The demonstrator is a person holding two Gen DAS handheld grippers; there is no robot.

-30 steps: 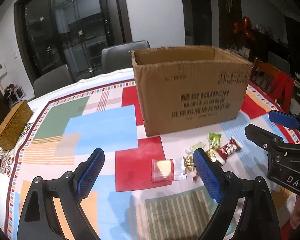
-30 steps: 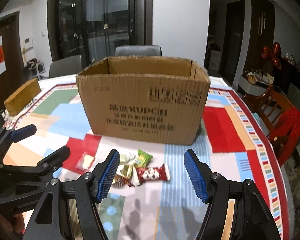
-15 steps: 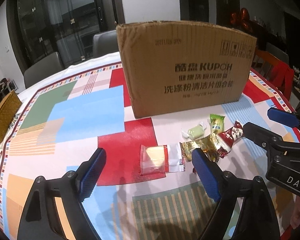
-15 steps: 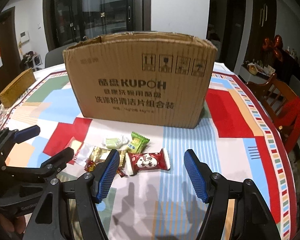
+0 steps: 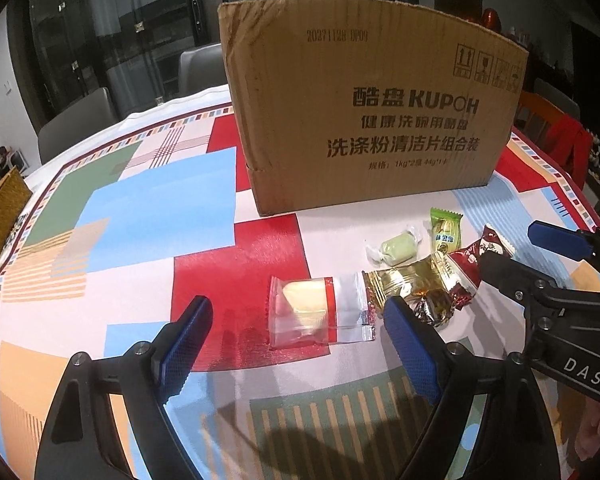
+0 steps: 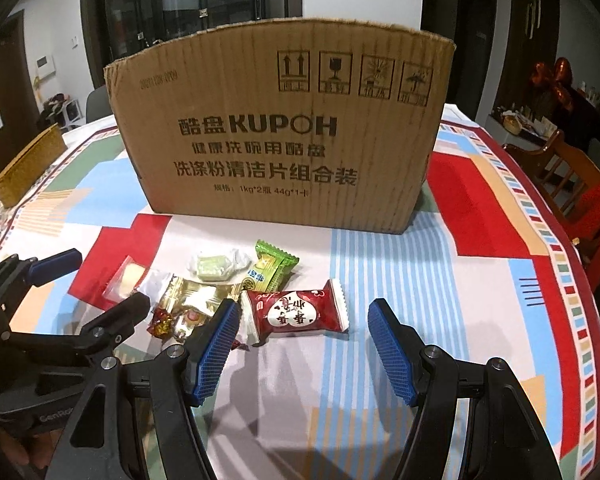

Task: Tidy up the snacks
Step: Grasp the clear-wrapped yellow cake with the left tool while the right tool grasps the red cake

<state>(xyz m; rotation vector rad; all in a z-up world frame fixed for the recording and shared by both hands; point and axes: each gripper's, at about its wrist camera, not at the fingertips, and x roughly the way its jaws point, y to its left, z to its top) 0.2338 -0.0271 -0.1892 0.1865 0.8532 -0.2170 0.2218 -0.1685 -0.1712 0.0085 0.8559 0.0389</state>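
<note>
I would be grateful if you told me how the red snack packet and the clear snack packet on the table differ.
The red snack packet is opaque, with white characters printed on it; the clear snack packet is see-through and shows a pale yellow piece inside. The red one lies ahead of the open right claw, the clear one ahead of the open left claw. Both lie flat on the tablecloth, untouched.
</note>
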